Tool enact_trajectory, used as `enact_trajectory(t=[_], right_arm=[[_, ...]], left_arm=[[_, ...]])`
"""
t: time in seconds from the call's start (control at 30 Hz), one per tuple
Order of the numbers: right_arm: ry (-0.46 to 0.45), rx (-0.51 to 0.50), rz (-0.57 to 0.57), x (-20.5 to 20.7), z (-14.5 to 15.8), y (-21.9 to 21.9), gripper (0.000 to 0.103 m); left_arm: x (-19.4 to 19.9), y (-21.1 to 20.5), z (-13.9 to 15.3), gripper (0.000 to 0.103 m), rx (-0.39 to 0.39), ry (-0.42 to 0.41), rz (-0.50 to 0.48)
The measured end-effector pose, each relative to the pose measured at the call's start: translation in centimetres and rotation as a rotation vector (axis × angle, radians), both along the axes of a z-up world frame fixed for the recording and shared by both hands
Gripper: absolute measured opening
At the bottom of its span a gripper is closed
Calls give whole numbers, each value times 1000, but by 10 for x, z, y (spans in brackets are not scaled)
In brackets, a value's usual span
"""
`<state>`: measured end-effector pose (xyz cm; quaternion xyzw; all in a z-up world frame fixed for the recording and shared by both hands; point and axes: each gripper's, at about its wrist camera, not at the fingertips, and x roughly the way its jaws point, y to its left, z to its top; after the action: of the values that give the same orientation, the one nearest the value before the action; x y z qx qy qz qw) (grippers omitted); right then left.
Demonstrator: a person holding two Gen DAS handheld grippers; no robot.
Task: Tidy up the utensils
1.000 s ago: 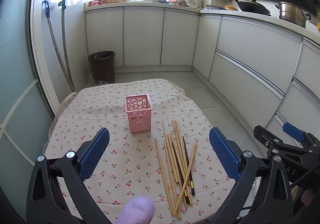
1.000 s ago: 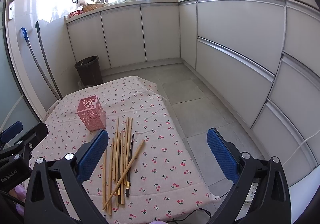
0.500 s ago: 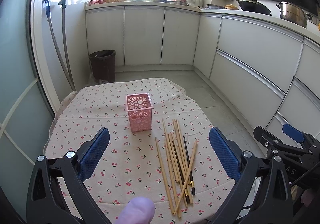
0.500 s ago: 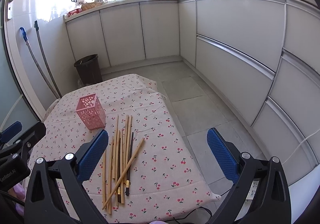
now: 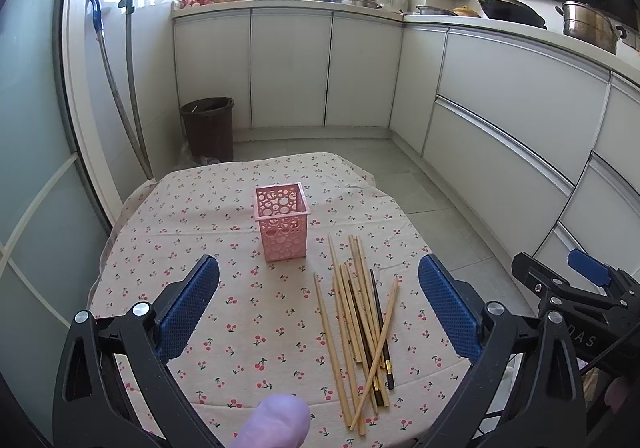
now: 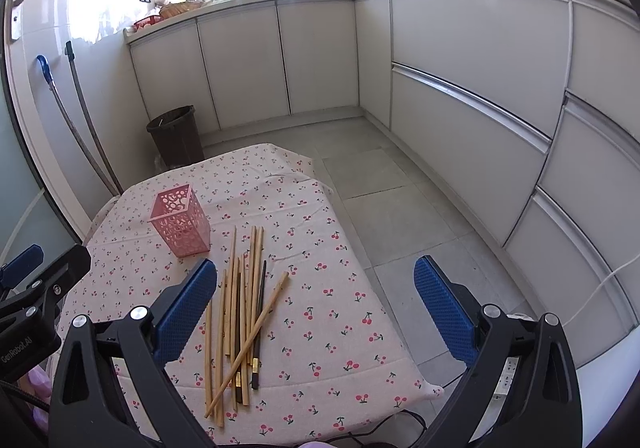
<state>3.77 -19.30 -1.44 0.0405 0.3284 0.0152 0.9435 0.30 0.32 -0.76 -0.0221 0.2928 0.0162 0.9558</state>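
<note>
A pink perforated holder [image 5: 283, 222] stands upright and empty near the middle of a table with a cherry-print cloth [image 5: 224, 332]; it also shows in the right wrist view [image 6: 180, 226]. A loose pile of several wooden and dark chopsticks [image 5: 362, 322] lies flat on the cloth to its right, also seen in the right wrist view [image 6: 240, 322]. My left gripper [image 5: 319, 306] is open and empty, held above the near part of the table. My right gripper [image 6: 315, 308] is open and empty above the table's right edge.
White kitchen cabinets [image 5: 516, 128] run along the back and right. A dark bin [image 5: 208, 128] stands on the tiled floor [image 6: 388, 208] beyond the table. Two hoses [image 5: 120, 100] hang by the left wall. The table's right edge drops to the floor.
Both grippers have shifted only slightly; the view has drifted a little. The holder and chopsticks have not moved.
</note>
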Motion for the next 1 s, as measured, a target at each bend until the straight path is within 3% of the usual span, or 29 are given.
enact_trajectory(t=[0.1, 0.2, 0.3, 0.43, 0.53, 0.63, 0.77, 0.87, 1.0], right_arm=[[21, 1, -3, 3, -4, 0, 96], [98, 30, -9, 15, -16, 1, 96], [267, 133, -24, 44, -41, -5, 96], [512, 371, -65, 89, -91, -15, 96], [627, 420, -115, 111, -126, -11, 96], [705, 416, -178, 130, -151, -4, 96], [739, 383, -235, 153, -171, 7, 95], [776, 380, -243, 166, -183, 16, 86], [740, 272, -235, 177, -177, 34, 72]], left_arm=[[0, 2, 0, 96, 1, 4, 7], [2, 6, 0, 96, -5, 31, 26], [6, 19, -1, 96, -48, 49, 55], [11, 37, -1, 96, -149, 96, 76], [13, 44, 0, 96, -163, 117, 94], [14, 50, 0, 96, -169, 77, 102], [15, 60, -1, 96, -177, 51, 110], [18, 70, -3, 96, -194, 56, 120], [23, 79, -6, 96, -203, 75, 138]])
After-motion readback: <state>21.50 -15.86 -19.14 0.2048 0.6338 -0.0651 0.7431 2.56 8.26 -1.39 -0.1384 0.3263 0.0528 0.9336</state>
